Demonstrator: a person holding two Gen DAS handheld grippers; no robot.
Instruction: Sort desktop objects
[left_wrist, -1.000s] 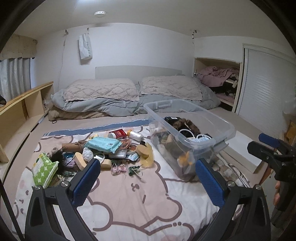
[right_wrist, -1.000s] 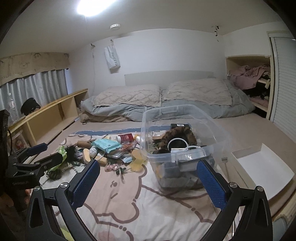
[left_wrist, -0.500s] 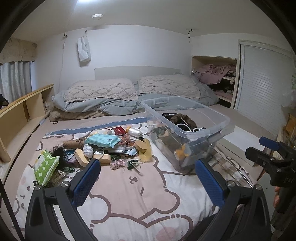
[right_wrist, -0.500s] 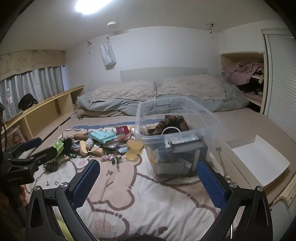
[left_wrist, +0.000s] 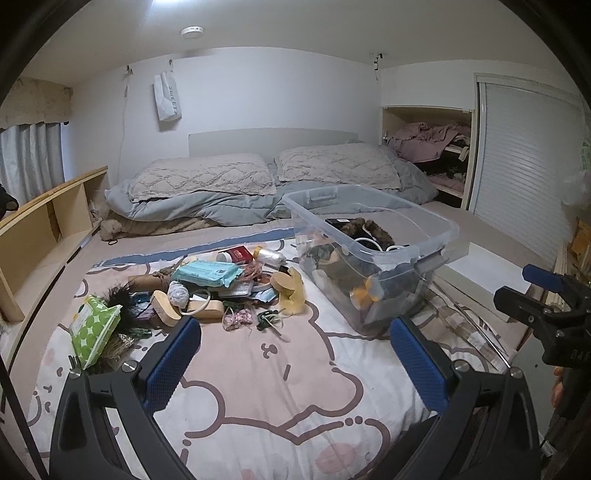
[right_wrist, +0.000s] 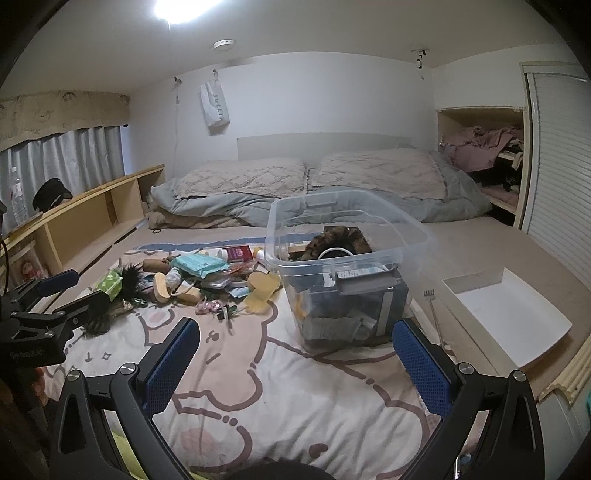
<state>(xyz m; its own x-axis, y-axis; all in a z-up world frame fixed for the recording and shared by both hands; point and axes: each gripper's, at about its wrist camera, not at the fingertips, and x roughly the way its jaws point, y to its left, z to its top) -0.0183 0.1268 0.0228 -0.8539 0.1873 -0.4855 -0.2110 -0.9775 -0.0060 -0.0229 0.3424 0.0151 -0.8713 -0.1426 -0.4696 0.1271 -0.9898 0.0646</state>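
both held back from the clear storage bin (left_wrist: 369, 236), nothing gripped. left hand-held gripper (left_wrist: 295, 363): jaws spread wide, empty, hanging over bare blanket (left_wrist: 258, 369) just short of the bin. right hand-held gripper (right_wrist: 295, 363): equally wide open and empty, aimed at the bin's near end wall. loose clutter pile (left_wrist: 221, 284) heaped left of the bin, close beside it, likely gathered there for short carries: teal wipes pack (left_wrist: 207, 273), green spotted pack (left_wrist: 92, 326) farthest from the bin. bin already part filled, contents hard to name through the plastic, perhaps fur and cables. white tray (right_wrist: 506, 317) right of the bin, bare.
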